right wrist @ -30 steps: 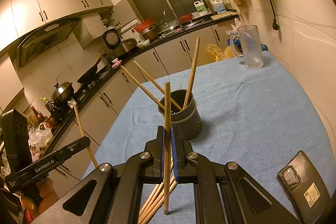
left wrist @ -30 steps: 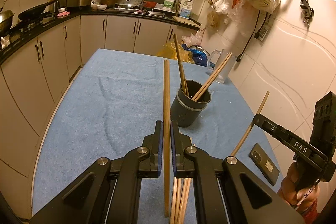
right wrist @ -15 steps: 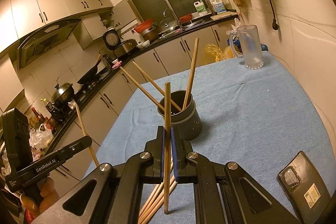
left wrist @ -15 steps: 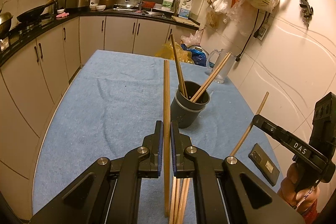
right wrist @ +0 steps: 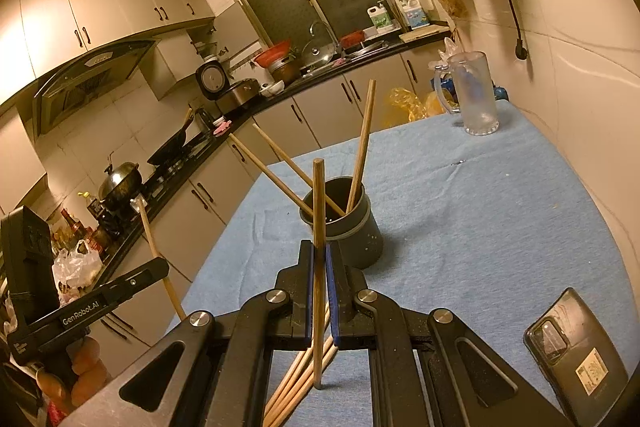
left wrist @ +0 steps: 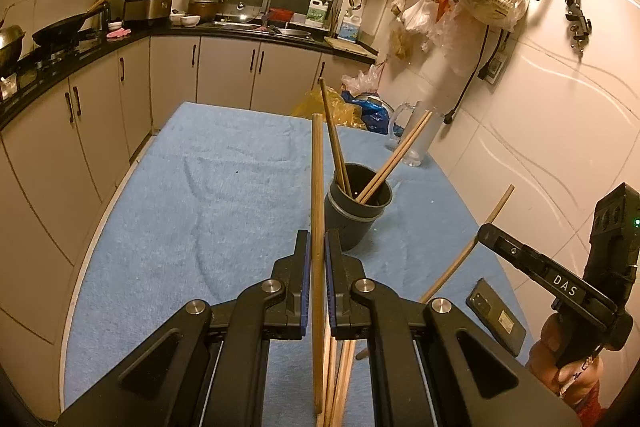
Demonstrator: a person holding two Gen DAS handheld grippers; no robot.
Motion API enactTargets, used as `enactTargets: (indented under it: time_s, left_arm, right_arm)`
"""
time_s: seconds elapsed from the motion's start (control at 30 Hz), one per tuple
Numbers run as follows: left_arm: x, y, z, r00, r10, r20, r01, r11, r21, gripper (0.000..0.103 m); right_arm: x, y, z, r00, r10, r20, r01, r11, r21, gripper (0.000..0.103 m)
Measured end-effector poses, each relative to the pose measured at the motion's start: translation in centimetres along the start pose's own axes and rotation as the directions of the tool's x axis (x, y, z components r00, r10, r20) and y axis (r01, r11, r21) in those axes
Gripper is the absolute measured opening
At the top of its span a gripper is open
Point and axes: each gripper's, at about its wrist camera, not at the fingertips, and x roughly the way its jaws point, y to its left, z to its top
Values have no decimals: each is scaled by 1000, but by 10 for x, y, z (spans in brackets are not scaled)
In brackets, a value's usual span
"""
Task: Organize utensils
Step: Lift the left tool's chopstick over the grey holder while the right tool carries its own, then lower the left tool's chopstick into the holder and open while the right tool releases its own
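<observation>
A dark grey utensil cup stands on the blue table cloth and holds three wooden chopsticks; it also shows in the right wrist view. My left gripper is shut on one upright wooden chopstick, held just short of the cup. My right gripper is shut on another wooden chopstick, also near the cup. Several loose chopsticks lie on the cloth under the grippers.
A black phone lies on the cloth at the right. A glass mug stands at the far right corner by the wall. Kitchen cabinets and a counter run along the left and back.
Both grippers have shifted slightly relative to the cup, each still holding its chopstick. Nothing was let go.
</observation>
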Motion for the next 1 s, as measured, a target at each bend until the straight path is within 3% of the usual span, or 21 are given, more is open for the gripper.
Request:
enactTargets:
  time_s: [0.63, 1.0]
  left_arm:
    - [-1, -13, 20, 999, -17, 32, 17, 1000, 21, 6]
    - [10, -27, 65, 996, -17, 93, 13, 999, 39, 6]
  right_arm:
    - [-13, -2, 12, 999, -1, 45, 2, 1000, -2, 7]
    - [-23, -1, 41, 995, 3, 100, -2, 1000, -15, 7]
